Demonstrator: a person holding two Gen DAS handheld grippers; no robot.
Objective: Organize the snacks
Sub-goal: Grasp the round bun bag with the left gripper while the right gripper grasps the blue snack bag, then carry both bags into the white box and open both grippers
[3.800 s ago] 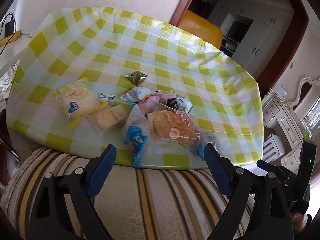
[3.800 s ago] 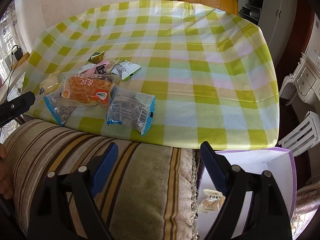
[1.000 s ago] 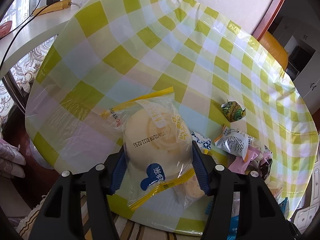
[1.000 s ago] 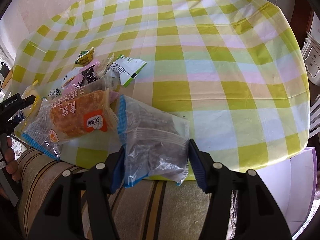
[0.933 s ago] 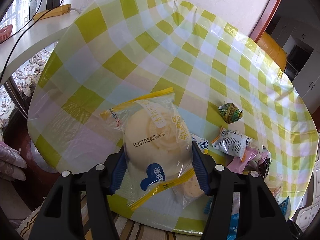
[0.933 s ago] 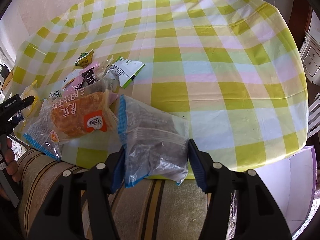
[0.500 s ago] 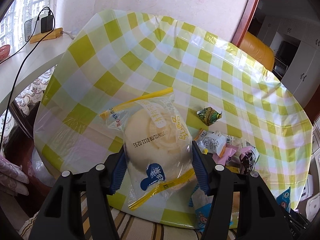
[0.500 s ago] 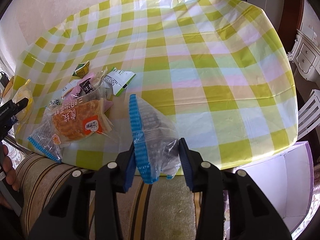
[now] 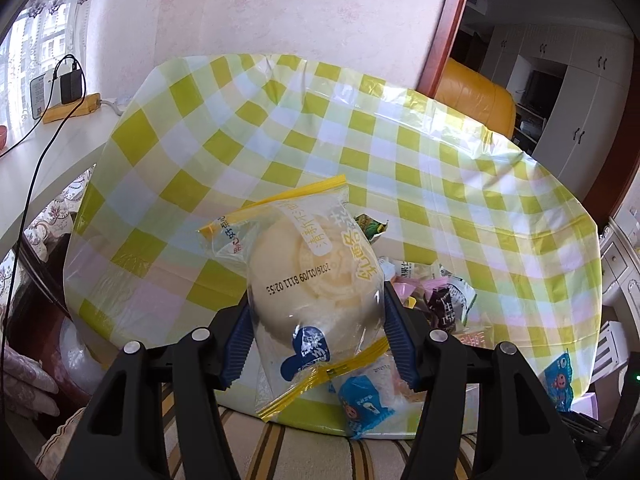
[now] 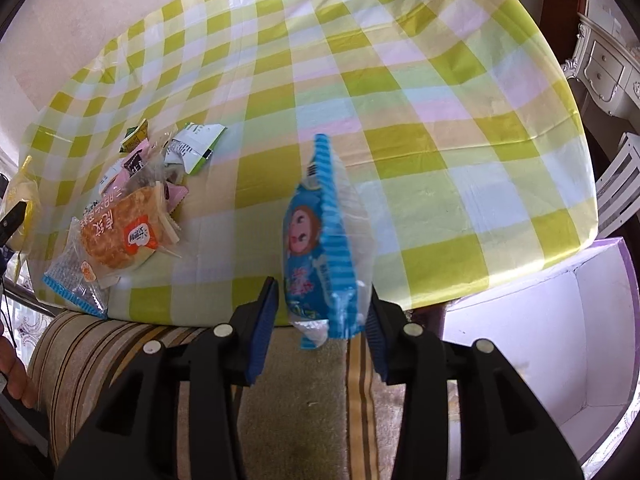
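My left gripper is shut on a pale round bun in a clear, yellow-edged wrapper and holds it above the near edge of the green-checked table. My right gripper is shut on a blue cartoon snack packet, held on edge above the table's near edge. A pile of snacks lies on the table: an orange-label pastry pack, a white-green sachet, and small wrapped sweets.
A white box with purple rim stands low at the right of the right wrist view. A striped cushion lies under both grippers. A yellow chair is behind the table; a side shelf with power strip is at the left.
Both grippers closed on their packets and lifted them off the table. The blue packet has turned on edge, showing its cartoon face. The left view has risen and pulled back.
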